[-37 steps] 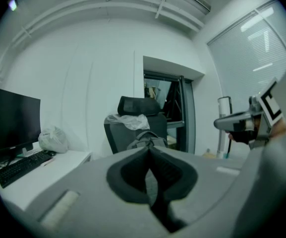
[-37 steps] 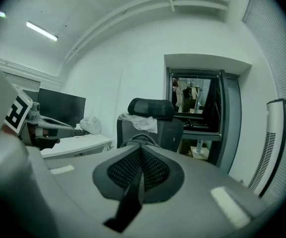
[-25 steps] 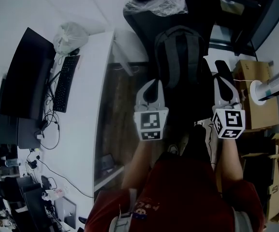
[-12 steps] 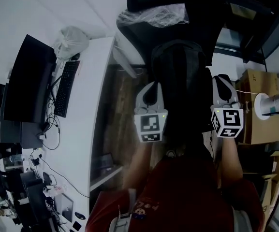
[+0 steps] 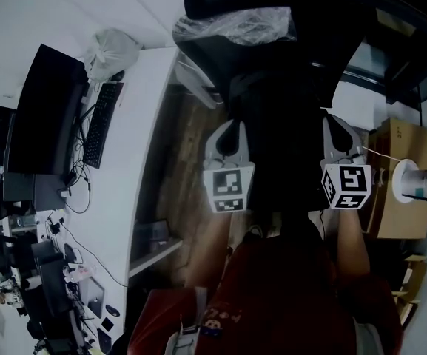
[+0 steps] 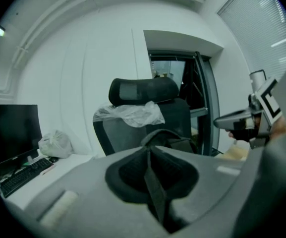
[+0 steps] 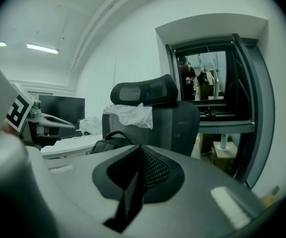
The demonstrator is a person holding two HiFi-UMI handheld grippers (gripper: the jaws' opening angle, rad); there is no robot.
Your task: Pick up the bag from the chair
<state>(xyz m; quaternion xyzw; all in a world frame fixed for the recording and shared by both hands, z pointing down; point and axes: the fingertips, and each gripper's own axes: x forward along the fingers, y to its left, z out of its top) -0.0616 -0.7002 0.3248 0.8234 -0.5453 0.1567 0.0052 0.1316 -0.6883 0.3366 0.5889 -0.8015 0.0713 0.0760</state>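
Where mesh chair (image 7: 177, 125) holds rounded bag (image 7: 108, 142), crinkled plastic (image 7: 132, 115) draped, left tool (image 5: 230, 128) and right tool (image 5: 336, 121) closed

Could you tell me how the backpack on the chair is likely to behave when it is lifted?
The backpack looks like soft fabric, so it will probably sag rather than keep shape. Its arched top handle stands up, likely the firmest place to lift. It seems to lean on the chair, so it may slump.
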